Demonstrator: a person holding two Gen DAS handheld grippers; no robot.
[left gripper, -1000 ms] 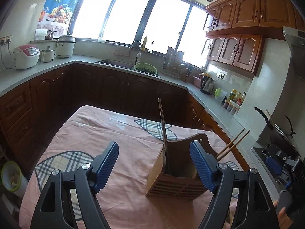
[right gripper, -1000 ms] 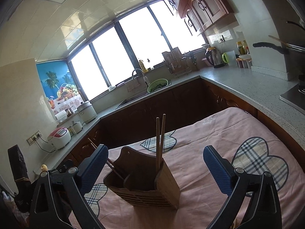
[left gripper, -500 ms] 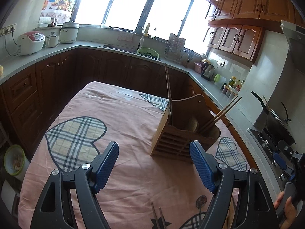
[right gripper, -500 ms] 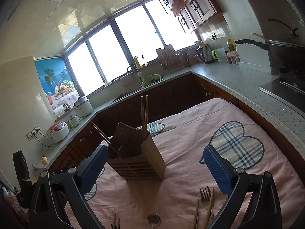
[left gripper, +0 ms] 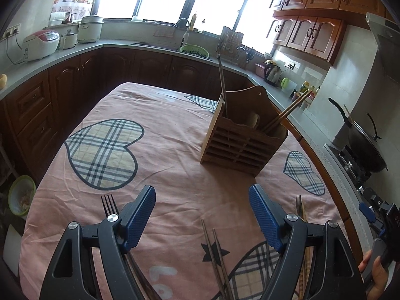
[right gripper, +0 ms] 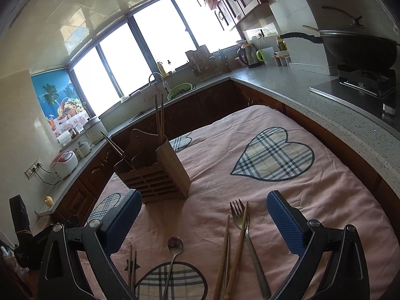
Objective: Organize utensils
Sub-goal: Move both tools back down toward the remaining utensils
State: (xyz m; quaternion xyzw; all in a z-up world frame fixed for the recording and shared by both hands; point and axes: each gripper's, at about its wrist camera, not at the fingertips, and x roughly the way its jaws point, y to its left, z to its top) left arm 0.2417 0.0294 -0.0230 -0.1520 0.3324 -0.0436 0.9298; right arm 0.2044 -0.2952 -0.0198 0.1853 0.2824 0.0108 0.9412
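Note:
A wooden utensil holder stands on the pink tablecloth with chopsticks upright in it and another pair leaning. My left gripper is open and empty, held above the table's near side. Below it lie dark chopsticks and a fork. My right gripper is open and empty. Between its fingers lie a fork, light wooden chopsticks, a spoon and dark chopsticks.
The table carries a pink cloth with plaid hearts. Dark cabinets and a grey counter surround it on the far and right sides. A wok sits on the stove at right. A green bowl sits on the floor at left.
Both grippers have pulled back from the holder toward the table's near edge and tilted down. The loose forks, spoon and chopsticks have come into view. Both stay open.

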